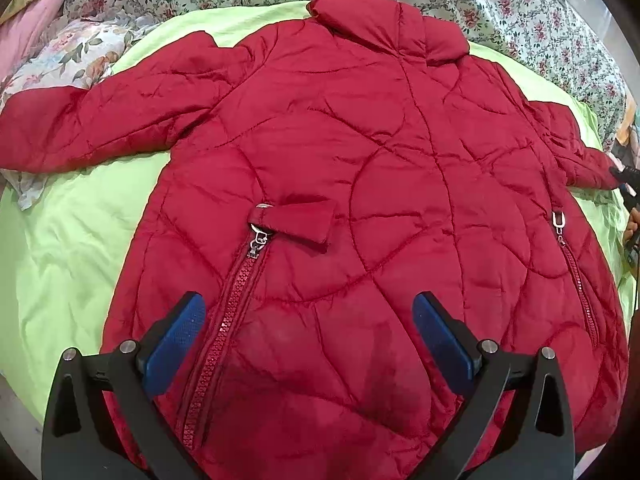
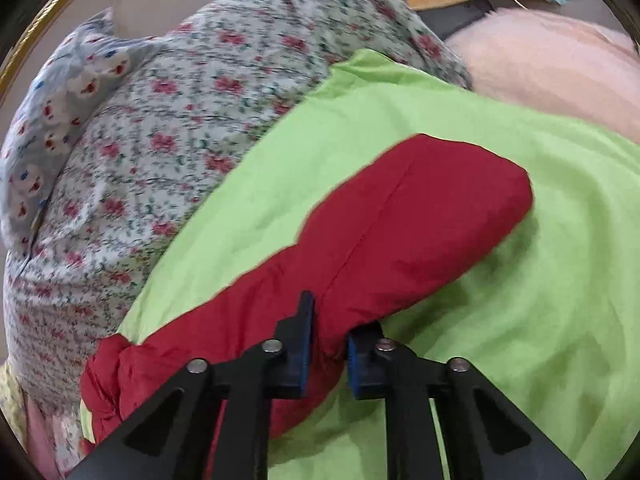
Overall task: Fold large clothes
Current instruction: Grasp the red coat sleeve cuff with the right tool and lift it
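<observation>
- Red quilted jacket (image 1: 360,168): lies flat, spread over the lime-green sheet (image 1: 72,248), collar (image 1: 384,28) at the far end, hem nearest me. My left view cuts off the hem behind my own tongs.
- Left tongs (image 1: 308,320): mine, held above the lower part of the jacket, blue pads (image 1: 176,332) standing wide apart with nothing between them; whether they touch the cloth I cannot tell.
- Right tongs (image 2: 326,344): mine, pinched tight on a fold of the jacket's sleeve (image 2: 400,216); the fabric bunches between the two blue pads. In the left view only their dark tip shows at the far right edge, at the cuff.
- Sleeve in the right view: runs away from me across the green sheet; its rounded cuff end lies free on the sheet, its shoulder end is crumpled and partly cut off at the lower left.
- Other sleeve (image 1: 88,120): stretched out to the left, its cuff running out of frame over a floral pillow (image 1: 68,60).
- Two zips: one (image 1: 224,320) beside my left tongs, with a metal pull and a small red tab (image 1: 296,220) above it; another (image 1: 580,280) near the right side, partly lost in the lens curve.
- Open room: bare green sheet left of the jacket and around the sleeve cuff; floral bedding (image 2: 160,140) borders the far edge; a pink fuzzy blanket (image 2: 560,64) lies beyond the sheet.
- Right view is motion-blurred; floral pattern detail is hard to make out.
- Writing or labels: none legible.
</observation>
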{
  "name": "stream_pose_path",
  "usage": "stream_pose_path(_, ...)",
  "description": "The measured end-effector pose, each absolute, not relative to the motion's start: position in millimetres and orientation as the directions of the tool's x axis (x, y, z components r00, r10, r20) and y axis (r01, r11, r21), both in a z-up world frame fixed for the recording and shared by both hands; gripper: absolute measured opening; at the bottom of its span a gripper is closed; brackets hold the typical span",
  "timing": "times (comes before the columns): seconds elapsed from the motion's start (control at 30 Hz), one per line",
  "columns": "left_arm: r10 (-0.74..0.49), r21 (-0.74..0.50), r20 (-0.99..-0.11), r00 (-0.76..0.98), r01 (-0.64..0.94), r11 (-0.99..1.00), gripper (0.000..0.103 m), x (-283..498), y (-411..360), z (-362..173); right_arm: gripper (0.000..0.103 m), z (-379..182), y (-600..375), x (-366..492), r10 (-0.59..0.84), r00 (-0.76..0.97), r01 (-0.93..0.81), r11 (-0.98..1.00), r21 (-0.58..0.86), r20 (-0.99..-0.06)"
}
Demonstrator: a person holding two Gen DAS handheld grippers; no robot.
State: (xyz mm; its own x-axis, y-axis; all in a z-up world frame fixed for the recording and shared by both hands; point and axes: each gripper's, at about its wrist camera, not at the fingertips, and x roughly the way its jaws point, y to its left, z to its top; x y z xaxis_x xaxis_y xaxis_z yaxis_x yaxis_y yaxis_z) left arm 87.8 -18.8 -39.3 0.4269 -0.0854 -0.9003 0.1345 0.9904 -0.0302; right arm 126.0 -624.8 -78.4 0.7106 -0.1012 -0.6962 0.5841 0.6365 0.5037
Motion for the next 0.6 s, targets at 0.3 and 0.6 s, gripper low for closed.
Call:
stream_pose_path(0.3,-0.113,-0.062,-0.89,0.442,0.127,0.99,0.103,84.7,-9.4,-35.8,0.008,-35.8,-568.9,139.0,0.004,0.771,0.427,0.739,0.521,-0.637)
stream_pose_path(0.6,-0.183,-0.146,-0.881,0.436,0.116,0.982,0.103,85.9,8.2,-34.3,0.008,-1.9,-461.7,167.9,0.186,0.768,0.198,0.841,0.504,-0.613)
